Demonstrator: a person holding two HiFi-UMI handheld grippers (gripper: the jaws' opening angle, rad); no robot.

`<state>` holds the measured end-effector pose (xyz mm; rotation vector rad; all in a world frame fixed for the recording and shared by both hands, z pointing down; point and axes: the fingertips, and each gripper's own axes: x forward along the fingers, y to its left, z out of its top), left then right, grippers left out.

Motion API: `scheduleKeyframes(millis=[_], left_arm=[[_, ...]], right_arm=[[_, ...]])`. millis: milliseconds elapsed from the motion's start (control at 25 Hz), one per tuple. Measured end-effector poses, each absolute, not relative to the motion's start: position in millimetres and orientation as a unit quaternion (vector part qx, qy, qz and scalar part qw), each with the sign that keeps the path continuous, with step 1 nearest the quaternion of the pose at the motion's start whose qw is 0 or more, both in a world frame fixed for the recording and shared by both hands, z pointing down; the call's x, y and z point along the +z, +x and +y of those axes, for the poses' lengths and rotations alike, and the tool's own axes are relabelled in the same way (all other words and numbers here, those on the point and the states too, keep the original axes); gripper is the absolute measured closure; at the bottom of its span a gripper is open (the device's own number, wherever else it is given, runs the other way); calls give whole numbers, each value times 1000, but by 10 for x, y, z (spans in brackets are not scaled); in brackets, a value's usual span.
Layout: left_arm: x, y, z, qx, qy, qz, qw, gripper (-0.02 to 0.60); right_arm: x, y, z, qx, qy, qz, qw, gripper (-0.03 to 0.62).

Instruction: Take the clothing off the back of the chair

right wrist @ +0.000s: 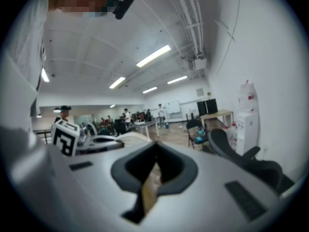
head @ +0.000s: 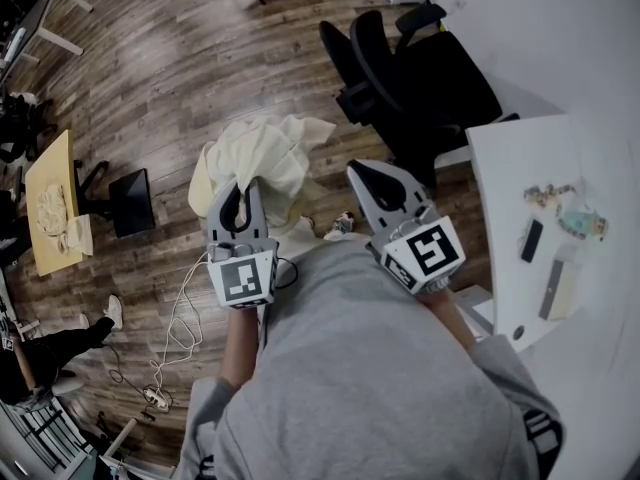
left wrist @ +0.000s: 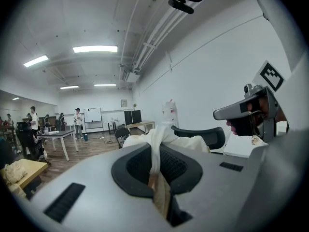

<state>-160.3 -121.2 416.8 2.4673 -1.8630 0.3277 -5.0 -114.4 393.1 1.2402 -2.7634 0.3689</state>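
In the head view, the left tongs (head: 243,196) are clamping a fold of the cream garment (head: 262,153), which is bunching just ahead of them, left of the black office chair (head: 420,78). In the left gripper view, the fabric is running lengthwise out from the closed pads, with the chair's backrest beyond to the right. In the right gripper view, the right tongs (right wrist: 155,149) are sitting closed and empty, nearer that chair.

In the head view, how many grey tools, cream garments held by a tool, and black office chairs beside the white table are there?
Grey two-jaw tools: 2, left tool, right tool
Cream fabric garment: 1
Black office chair: 1
Total: 4
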Motion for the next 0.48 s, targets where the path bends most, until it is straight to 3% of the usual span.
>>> scheduleKeyframes(millis=[480], left_arm=[[4151,-1606,-1222,103,796,-597,8,535]], right_arm=[[3933,-63,-1144,120,403,-906,49,560]])
